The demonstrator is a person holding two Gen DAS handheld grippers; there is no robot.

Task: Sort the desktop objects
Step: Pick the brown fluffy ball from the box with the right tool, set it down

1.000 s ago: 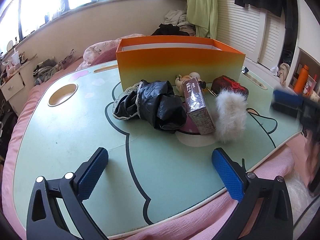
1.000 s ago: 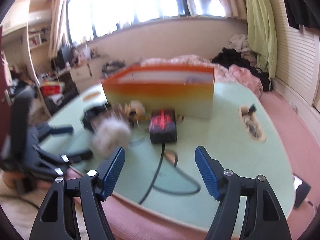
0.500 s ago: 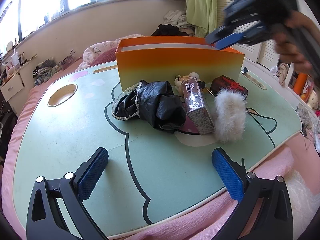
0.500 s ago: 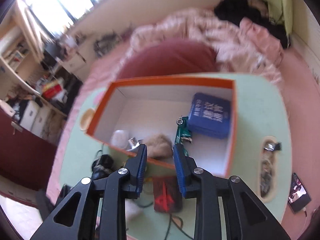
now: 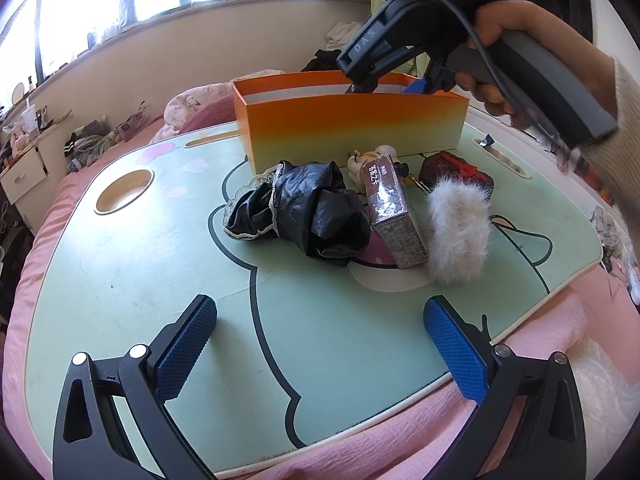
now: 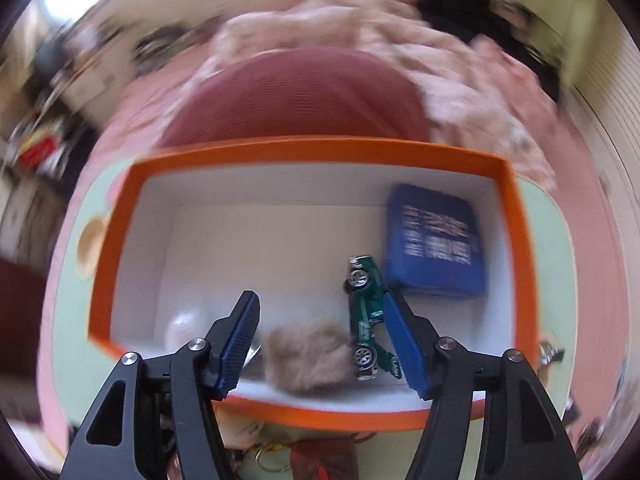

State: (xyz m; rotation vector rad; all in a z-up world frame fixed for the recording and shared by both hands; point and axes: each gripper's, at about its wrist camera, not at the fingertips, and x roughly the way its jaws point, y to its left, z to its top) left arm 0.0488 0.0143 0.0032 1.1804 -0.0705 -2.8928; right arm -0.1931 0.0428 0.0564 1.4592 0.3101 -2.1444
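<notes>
An orange box point(image 5: 352, 128) stands at the back of the mint-green table point(image 5: 120, 260). In front of it lie a crumpled black bag point(image 5: 316, 212), a brown carton point(image 5: 394, 216), a white fur pom point(image 5: 458, 232), a dark red pouch point(image 5: 456, 170) and a small doll point(image 5: 372, 158). My right gripper point(image 6: 320, 308) points down into the orange box point(image 6: 312, 150); its jaws are opening and nothing is pressed between them. Below it rest a green toy car point(image 6: 364, 312), a blue packet point(image 6: 436, 248) and a tan fluffy ball point(image 6: 308, 356). My left gripper point(image 5: 320, 344) hangs open over the table's near edge.
A person's hand point(image 5: 504, 40) holds the right gripper point(image 5: 388, 88) above the box. A round cup hollow point(image 5: 125, 190) sits in the table's left side. Pink bedding surrounds the table. A pale round object point(image 6: 184, 328) lies in the box's left corner.
The right gripper swung from the table's right side up over the orange box and tipped down into it. Its jaws narrowed, then widened again. The left gripper stayed put.
</notes>
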